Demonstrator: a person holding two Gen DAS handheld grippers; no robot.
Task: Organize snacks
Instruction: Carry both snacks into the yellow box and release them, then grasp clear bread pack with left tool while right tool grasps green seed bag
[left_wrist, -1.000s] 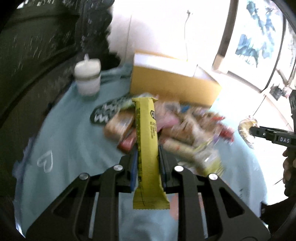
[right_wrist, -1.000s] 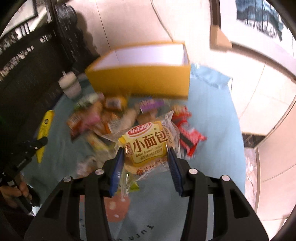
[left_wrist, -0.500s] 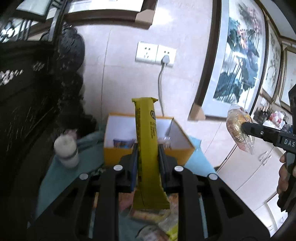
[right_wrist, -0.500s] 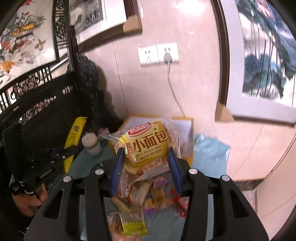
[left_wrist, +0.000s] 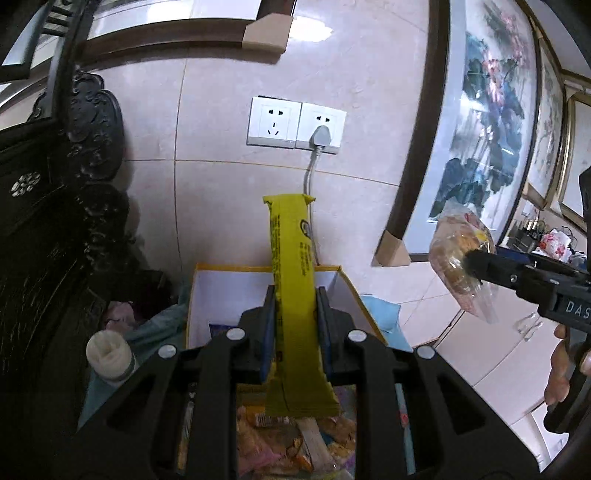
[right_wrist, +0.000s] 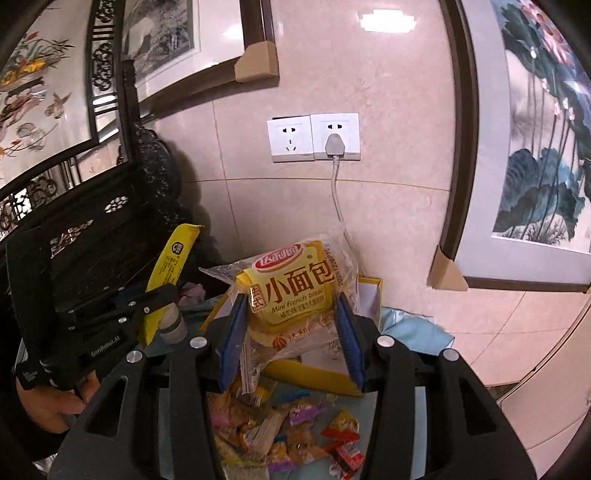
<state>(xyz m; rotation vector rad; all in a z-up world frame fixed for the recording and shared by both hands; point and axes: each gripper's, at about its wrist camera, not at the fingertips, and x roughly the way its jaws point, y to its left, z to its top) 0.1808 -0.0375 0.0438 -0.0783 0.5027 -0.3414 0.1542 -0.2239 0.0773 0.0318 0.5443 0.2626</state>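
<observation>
Left wrist view: left gripper (left_wrist: 293, 325) clamps a yellow snack bar (left_wrist: 291, 280), right gripper (right_wrist: 291, 328) grips mini French bread (right_wrist: 295, 288); yellow box (left_wrist: 354, 291) nearly empty, pile (right_wrist: 280, 432) remains.

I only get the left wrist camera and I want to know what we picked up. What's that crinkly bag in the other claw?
Observer: It's a clear packet with a yellow label that reads "Mini French bread".
Operator: Is the claw really holding it?
Observer: Yes. The right claw has its blue pads pressed against both sides of the packet.
Operator: Are there any red snacks in the pile?
Observer: Yes. Red wrappers lie in the pile below the right claw, on the near side of the yellow box.
</observation>
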